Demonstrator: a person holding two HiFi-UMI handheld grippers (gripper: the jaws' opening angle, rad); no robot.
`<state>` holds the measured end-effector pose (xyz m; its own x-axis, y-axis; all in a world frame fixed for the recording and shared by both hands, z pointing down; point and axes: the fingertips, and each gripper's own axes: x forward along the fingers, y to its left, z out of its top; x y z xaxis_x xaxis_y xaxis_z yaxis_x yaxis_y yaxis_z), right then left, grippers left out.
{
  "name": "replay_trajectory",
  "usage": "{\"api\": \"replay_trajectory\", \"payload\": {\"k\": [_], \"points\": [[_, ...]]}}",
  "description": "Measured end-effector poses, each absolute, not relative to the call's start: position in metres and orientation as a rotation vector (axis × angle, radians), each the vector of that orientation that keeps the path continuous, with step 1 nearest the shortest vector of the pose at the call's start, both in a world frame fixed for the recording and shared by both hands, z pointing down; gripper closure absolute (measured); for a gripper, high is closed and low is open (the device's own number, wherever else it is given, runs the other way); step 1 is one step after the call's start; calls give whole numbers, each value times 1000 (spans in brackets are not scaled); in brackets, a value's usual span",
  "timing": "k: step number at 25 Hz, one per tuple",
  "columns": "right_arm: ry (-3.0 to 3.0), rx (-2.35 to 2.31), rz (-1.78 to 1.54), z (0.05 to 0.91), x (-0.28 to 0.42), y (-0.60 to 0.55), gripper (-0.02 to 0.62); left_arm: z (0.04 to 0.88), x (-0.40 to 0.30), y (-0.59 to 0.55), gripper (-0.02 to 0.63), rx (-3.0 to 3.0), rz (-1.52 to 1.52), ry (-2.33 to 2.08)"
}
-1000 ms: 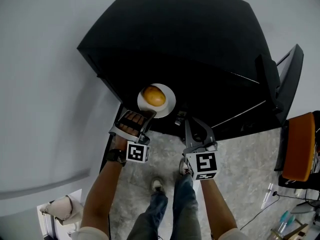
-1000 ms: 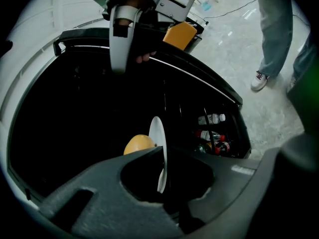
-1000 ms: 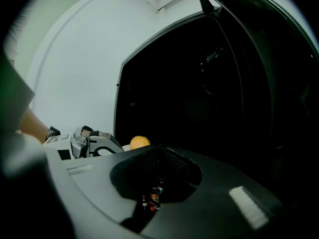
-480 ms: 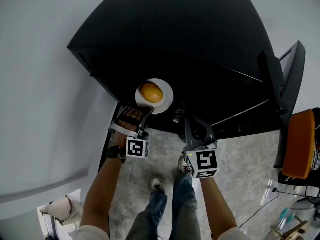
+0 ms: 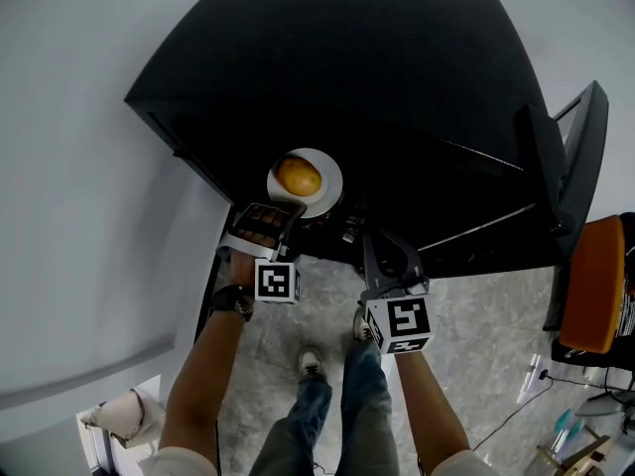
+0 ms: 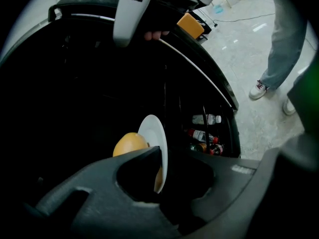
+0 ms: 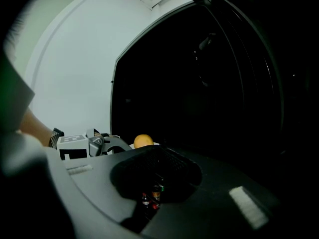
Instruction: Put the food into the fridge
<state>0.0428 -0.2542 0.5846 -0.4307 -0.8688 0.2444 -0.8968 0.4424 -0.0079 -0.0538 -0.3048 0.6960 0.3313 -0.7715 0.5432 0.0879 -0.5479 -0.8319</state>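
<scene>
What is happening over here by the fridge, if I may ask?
A person is loading the open black fridge. The left hand-held gripper is shut on the rim of a white plate carrying a round orange food, and holds it at the fridge's opening. The right hand-held gripper is beside it with nothing in it. Bottles sit low down inside.

Orange food (image 7: 143, 141) — fridge (image 7: 199, 93) (dark inside)

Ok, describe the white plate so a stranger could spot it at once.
Find the tall black fridge. At its open front the left gripper pinches a round white plate by its rim. It alone carries a round orange-yellow food, unlike nearby bottles.
</scene>
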Motion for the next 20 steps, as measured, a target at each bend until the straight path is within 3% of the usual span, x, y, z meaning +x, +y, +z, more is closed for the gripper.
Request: {"api": "replay_trajectory", "payload": {"k": [3,7,20], "points": [[-2488,1549,204,582,43,-258,589,695,-51,-311,572,-1817,-1341,606],[-2493,1555,205,577,44,-262,589,703,-49,-315,505,-1844,-1377,570],[-2504,1558,202,571,41,-270,589,714,-46,-320,374,-1889,-1429,503]]}}
